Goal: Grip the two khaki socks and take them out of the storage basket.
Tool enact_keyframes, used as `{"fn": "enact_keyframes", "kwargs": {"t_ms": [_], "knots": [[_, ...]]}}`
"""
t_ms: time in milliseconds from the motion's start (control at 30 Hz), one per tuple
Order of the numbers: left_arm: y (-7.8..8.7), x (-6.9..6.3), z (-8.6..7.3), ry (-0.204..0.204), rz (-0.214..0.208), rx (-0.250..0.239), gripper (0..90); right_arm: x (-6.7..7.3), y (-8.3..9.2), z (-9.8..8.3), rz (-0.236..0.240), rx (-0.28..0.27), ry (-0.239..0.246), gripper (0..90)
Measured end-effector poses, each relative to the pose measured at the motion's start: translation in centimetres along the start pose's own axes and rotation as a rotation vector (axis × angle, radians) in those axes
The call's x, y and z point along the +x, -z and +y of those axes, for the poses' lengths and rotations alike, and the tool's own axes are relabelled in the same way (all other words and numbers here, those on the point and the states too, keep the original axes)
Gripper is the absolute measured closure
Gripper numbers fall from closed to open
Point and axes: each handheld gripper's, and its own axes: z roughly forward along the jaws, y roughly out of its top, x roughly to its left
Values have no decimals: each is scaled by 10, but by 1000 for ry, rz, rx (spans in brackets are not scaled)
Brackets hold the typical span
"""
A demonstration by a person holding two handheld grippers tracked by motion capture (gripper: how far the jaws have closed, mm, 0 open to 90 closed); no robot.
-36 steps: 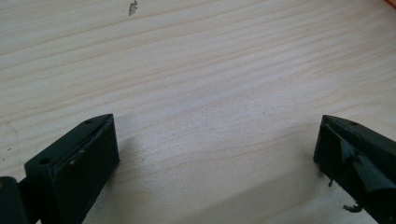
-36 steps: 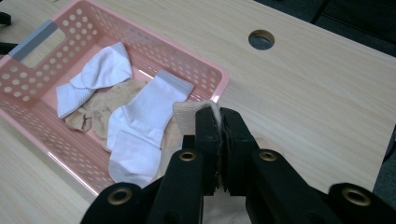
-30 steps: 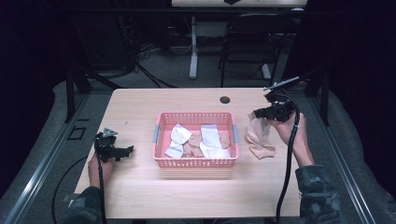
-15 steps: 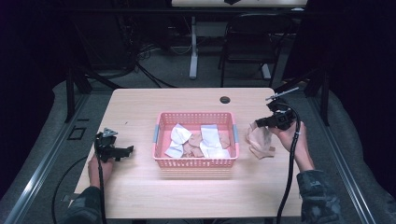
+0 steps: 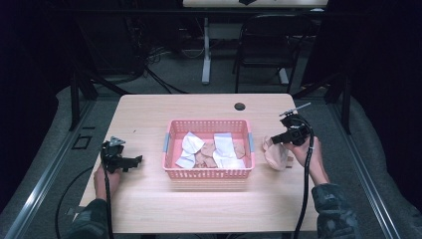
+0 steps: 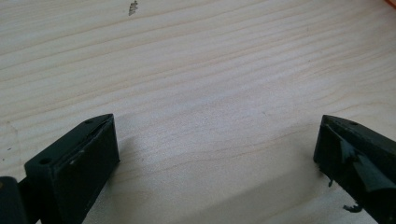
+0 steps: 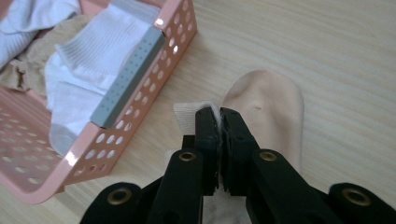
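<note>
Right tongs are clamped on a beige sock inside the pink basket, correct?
Not quite. The right tongs are clamped on the beige sock, but it lies on the table beside the pink basket, outside it, as the right gripper view shows.

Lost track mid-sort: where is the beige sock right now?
High view: the beige sock is on the table's right side, just outside the pink basket, pinched by the right gripper.

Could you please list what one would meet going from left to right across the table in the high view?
Left gripper → pink basket of socks → beige sock → right gripper, which holds that sock.
</note>
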Motion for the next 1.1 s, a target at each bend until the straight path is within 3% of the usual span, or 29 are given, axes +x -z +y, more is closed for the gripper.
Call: {"fn": "enact_keyframes", "kwargs": {"t_ms": [267, 367, 400, 500, 633, 900, 1000, 1100], "knots": [[0, 0, 0, 1, -1, -1, 0, -5, -27, -6, -26, 71, -9, 860], [0, 0, 0, 0, 0, 0, 0, -4, -32, -6, -23, 40, -34, 852], [0, 0, 0, 1, -1, 0, 0, -5, -31, -5, -25, 53, -21, 839], [0, 0, 0, 1, -1, 0, 0, -5, -32, -5, -35, 61, -18, 776], [0, 0, 0, -1, 0, -1, 0, -6, -28, -6, -11, 36, -21, 647], [0, 0, 0, 1, -1, 0, 0, -6, -7, -16, 14, -23, -25, 327], [0, 0, 0, 1, -1, 0, 0, -7, 4, -23, 44, -50, -15, 266], [0, 0, 0, 0, 0, -1, 0, -5, 15, -34, 37, -66, 18, 210]]}}
